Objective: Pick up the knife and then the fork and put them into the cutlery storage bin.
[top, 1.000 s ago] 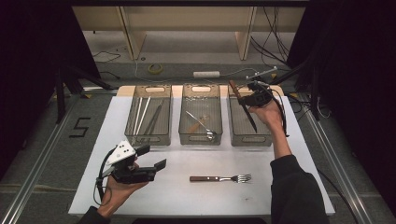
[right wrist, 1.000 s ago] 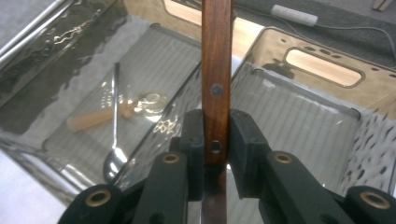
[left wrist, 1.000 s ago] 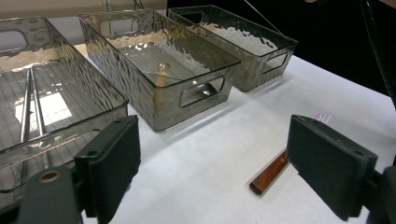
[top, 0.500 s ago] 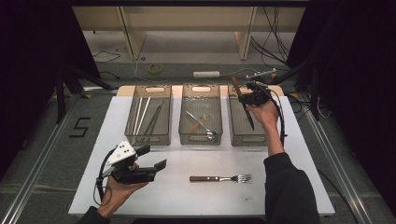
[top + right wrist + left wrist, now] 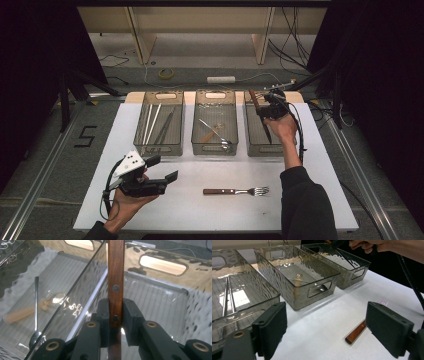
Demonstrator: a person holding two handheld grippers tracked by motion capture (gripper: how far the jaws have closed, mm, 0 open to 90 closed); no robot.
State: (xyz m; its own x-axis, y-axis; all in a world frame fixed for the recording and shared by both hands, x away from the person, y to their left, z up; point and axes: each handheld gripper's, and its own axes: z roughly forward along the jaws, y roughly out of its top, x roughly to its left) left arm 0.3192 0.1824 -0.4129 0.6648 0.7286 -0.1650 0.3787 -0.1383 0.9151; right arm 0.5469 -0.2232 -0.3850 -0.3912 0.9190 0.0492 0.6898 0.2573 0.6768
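My right gripper [image 5: 265,111] is shut on the brown wooden handle of a knife [image 5: 261,116] and holds it over the right clear bin [image 5: 250,136]. The handle tilts to the far side and the blade points down into the bin. In the right gripper view the handle [image 5: 116,277] stands upright, pinched between the two black pads of the gripper [image 5: 115,308]. A wooden-handled fork [image 5: 235,191] lies on the white table [image 5: 320,165] in front of the bins. My left gripper [image 5: 164,168] rests open at the front left, its jaws [image 5: 329,327] apart with nothing between them, left of the fork handle [image 5: 355,332].
Three clear bins stand in a row at the back. The left bin [image 5: 157,146] holds several long metal utensils. The middle bin [image 5: 214,145] holds a spoon [image 5: 36,312] and a pale-handled piece. The right arm's sleeve [image 5: 305,200] crosses the table's right side.
The right gripper has sunk slightly with the knife toward the right bin. The left gripper and the fork have stayed put.
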